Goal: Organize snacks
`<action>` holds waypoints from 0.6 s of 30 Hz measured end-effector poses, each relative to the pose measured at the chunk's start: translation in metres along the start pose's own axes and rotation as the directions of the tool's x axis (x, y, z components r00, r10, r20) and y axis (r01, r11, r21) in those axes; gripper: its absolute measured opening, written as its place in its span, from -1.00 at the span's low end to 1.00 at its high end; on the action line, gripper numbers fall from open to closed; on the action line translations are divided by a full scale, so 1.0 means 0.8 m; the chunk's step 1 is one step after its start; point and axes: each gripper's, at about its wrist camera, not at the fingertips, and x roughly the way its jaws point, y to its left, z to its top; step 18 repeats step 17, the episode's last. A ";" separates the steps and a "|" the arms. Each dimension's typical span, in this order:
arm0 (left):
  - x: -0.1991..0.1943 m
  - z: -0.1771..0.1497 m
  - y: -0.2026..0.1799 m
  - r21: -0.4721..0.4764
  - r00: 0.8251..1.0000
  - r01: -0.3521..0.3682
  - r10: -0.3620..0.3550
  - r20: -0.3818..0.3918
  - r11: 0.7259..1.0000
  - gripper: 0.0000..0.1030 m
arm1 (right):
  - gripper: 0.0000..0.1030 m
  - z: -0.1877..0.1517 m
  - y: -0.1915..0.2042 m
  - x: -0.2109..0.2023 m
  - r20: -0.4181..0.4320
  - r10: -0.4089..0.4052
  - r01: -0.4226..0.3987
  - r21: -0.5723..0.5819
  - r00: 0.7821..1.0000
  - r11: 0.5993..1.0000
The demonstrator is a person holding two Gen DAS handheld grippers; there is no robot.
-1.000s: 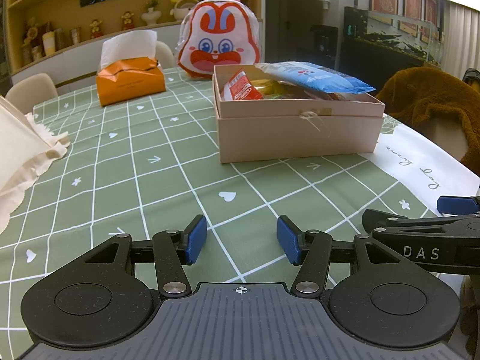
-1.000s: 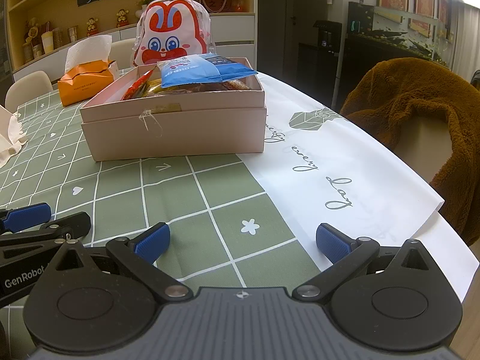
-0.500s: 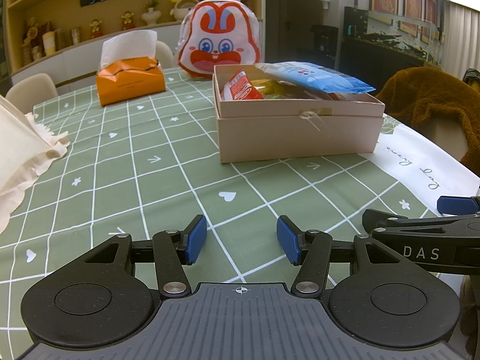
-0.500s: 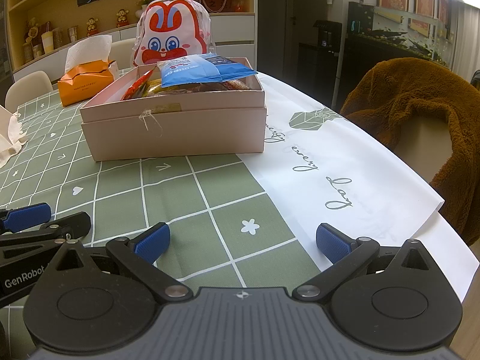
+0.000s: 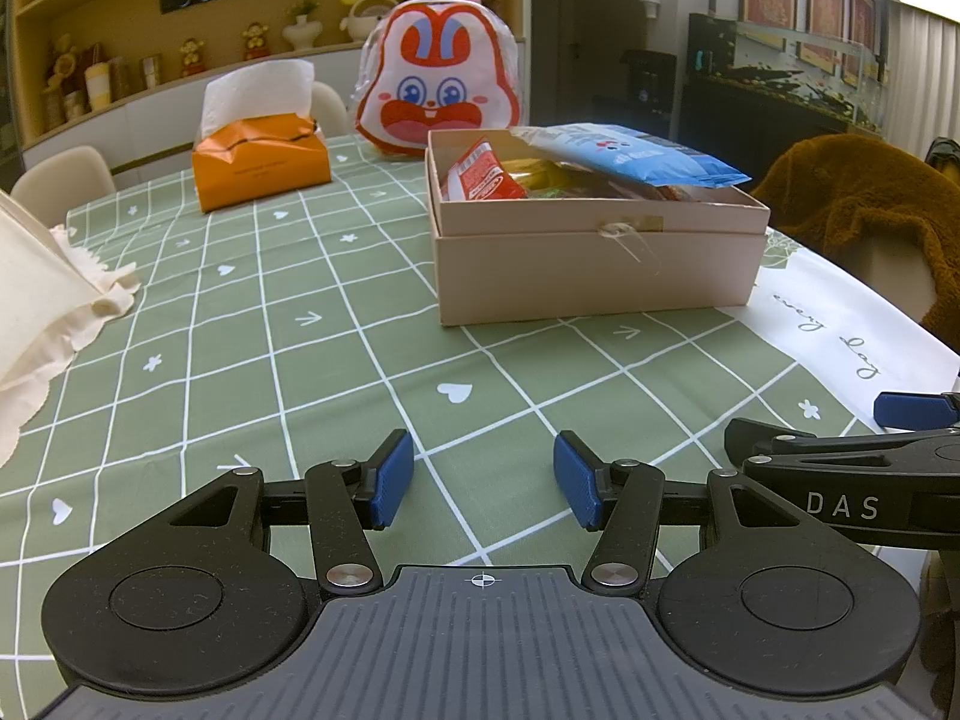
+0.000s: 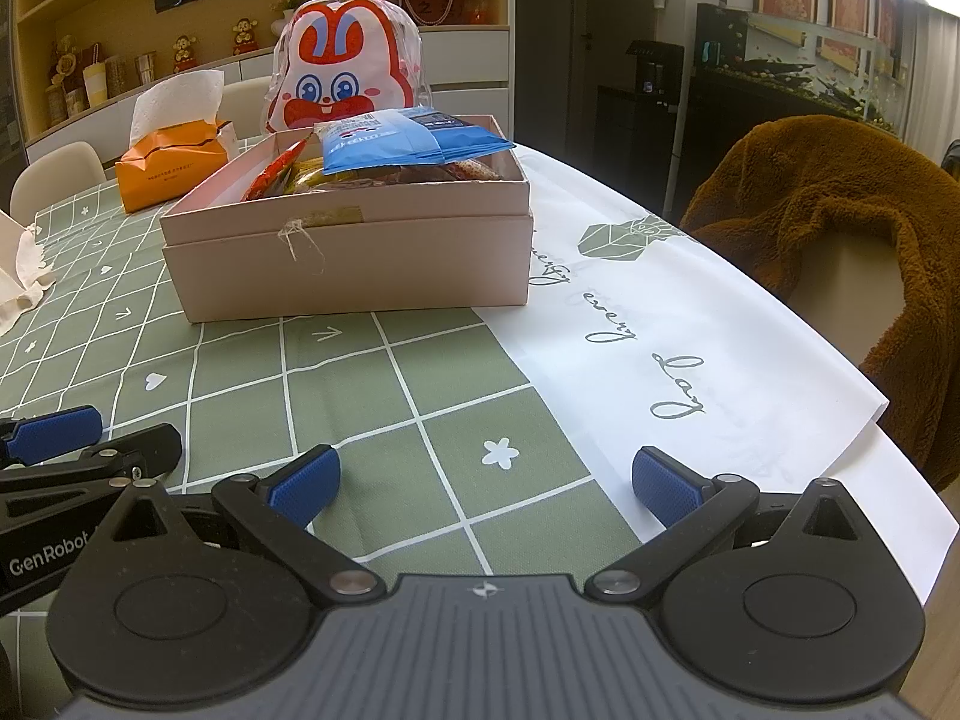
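Nearest in the left wrist view, the left gripper [image 5: 483, 483] hangs low over the green checked tablecloth [image 5: 252, 360], its blue-padded fingers [image 5: 393, 477] moderately apart with nothing between them. At about 3 o'clock from it, the tip of the right gripper [image 5: 840, 450] shows side-on. In the right wrist view the right gripper [image 6: 483, 483] has its fingers [image 6: 303, 486] spread wide and empty, straddling the line where the green cloth meets its white lettered border [image 6: 690, 330]; the left gripper's tip [image 6: 84, 444] sits at 9 o'clock.

Farther on, at roughly 12 to 1 o'clock from the left gripper and 11 o'clock from the right, stands the pink box [image 5: 594, 264], open-topped, its long axis running across both views, one long side wall facing the cameras. Inside it, a red packet [image 5: 483, 177] stands tilted at the left end, and a blue packet [image 5: 630, 159] lies across the top, its long axis along the box's, its far-right corner jutting past the rim.

Beyond the box sits a rabbit-faced bag [image 5: 435, 96], upright, facing the cameras. At 10 o'clock is an orange tissue pack [image 5: 261, 171]. A brown fleece [image 6: 840, 228] drapes a chair at 2 o'clock.
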 end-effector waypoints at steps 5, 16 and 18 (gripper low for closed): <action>0.000 0.000 0.000 0.000 1.000 0.000 0.000 0.000 1.000 0.15 | 1.00 0.000 0.000 0.000 0.000 0.000 0.000 0.000 1.000 1.000; 0.001 0.001 0.000 0.002 1.000 0.003 -0.003 -0.002 1.000 0.14 | 1.00 0.000 0.000 0.000 0.000 0.000 0.000 0.000 1.000 1.000; 0.001 0.001 -0.001 0.004 1.000 0.002 -0.002 -0.002 1.000 0.14 | 1.00 0.000 0.000 0.000 0.000 0.000 0.000 0.000 1.000 1.000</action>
